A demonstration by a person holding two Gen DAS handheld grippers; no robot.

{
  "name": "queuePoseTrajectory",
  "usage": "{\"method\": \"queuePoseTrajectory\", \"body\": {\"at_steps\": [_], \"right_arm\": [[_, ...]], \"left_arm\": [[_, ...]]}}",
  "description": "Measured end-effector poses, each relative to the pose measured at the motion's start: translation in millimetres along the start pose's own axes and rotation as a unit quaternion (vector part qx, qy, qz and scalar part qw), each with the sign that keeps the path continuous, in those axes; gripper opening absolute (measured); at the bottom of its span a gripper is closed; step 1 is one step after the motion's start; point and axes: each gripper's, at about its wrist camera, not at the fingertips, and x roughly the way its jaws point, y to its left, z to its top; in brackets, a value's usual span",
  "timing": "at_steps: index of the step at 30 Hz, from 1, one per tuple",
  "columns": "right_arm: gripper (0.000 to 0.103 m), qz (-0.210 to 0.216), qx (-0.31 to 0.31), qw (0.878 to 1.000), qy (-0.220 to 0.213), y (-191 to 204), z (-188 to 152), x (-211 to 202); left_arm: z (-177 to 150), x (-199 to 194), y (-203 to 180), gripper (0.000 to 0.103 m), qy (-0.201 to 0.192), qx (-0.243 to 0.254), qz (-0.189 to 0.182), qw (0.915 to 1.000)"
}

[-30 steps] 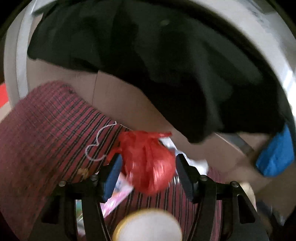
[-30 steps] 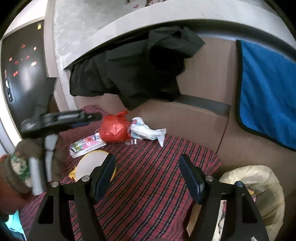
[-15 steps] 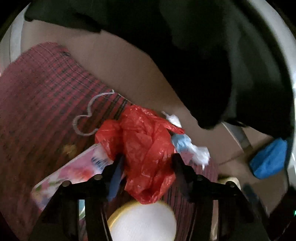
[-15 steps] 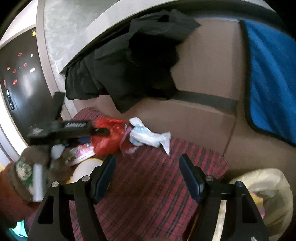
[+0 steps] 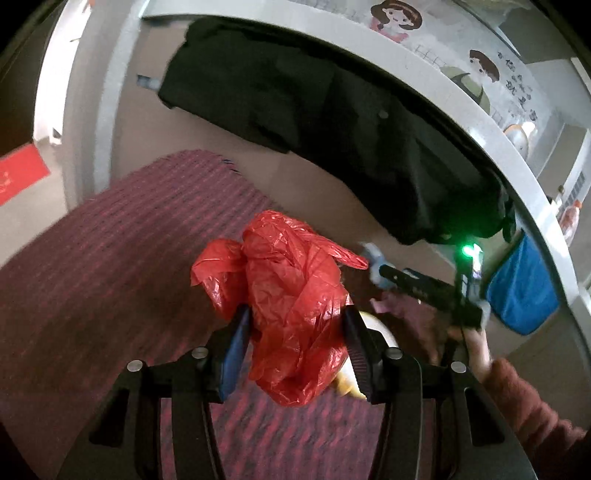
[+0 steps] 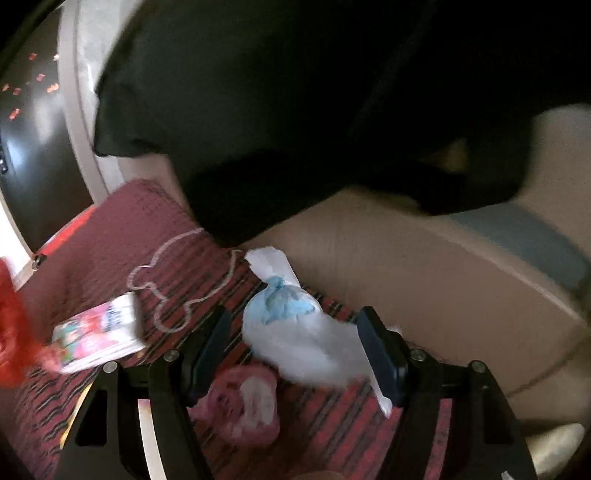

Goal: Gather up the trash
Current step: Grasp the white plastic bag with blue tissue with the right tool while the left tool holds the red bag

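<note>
Trash is being gathered off the red plaid cloth (image 6: 332, 424). At centre frame of the left wrist view, the left gripper (image 5: 295, 332) is clamped on the crumpled red plastic bag (image 5: 291, 295), which appears lifted clear of the cloth. In the right wrist view the right gripper (image 6: 295, 339) stands apart, its jaws just closing a little around the knotted white bag (image 6: 291, 325) at centre, pads not yet pressing. Next it should squeeze, then lift.

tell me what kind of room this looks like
Probably a lived-in home: a brown sofa with a red plaid cover, black clothing draped over its back, and cartoon wall stickers.
</note>
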Motion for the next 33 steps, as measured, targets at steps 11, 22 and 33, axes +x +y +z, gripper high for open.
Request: {"method": "queuePoseTrajectory", "body": {"at_steps": [11,22,33], "right_arm": [[0.046,0.077,-0.009,0.995,0.061,32,-47,-30],[0.055,0.125,0.014,0.990,0.063,39,-93,-81],[0.064,0.099,-0.019,0.994,0.046,41,-81,-80]], "left_arm": [[-7,2,21,0.051,0.022,-0.025,0.001,0.9995],[-21,3,4,0.051,0.038,-0.023,-0.017,0.9989],[-33,-1,-15,0.052,0.043,-0.013,-0.005,0.9990]]}}
